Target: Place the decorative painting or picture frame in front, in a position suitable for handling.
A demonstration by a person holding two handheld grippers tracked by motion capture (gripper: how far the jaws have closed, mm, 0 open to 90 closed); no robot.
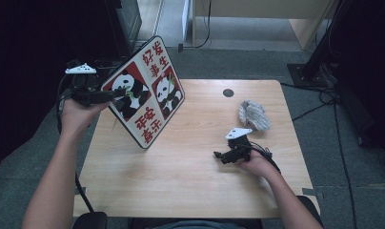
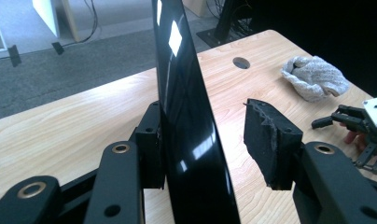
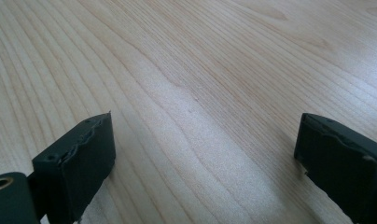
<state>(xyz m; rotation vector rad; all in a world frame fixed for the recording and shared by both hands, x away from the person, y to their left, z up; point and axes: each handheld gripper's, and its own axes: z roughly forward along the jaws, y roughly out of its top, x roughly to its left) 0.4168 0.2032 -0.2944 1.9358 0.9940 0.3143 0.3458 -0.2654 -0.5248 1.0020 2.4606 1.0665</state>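
Observation:
A square board (image 1: 145,90) printed with two pandas and red characters stands tilted, its lower corner on the wooden table (image 1: 181,167) and its upper part raised to the left. My left gripper (image 1: 116,94) reaches in at its left edge. In the left gripper view the board's glossy black back (image 2: 186,121) stands between the jaws of my left gripper (image 2: 205,112). It rests against the left pad (image 2: 149,140), and the right pad (image 2: 266,140) stands well apart from it. My right gripper (image 1: 219,155) lies low over the table's right side, open (image 3: 203,140) with only bare wood between its pads.
A crumpled grey-white cloth (image 1: 253,115) lies at the table's right rear, beyond the right gripper. A round cable hole (image 1: 228,92) sits near the far edge. Table legs, cables and dark equipment stand on the floor behind and to both sides.

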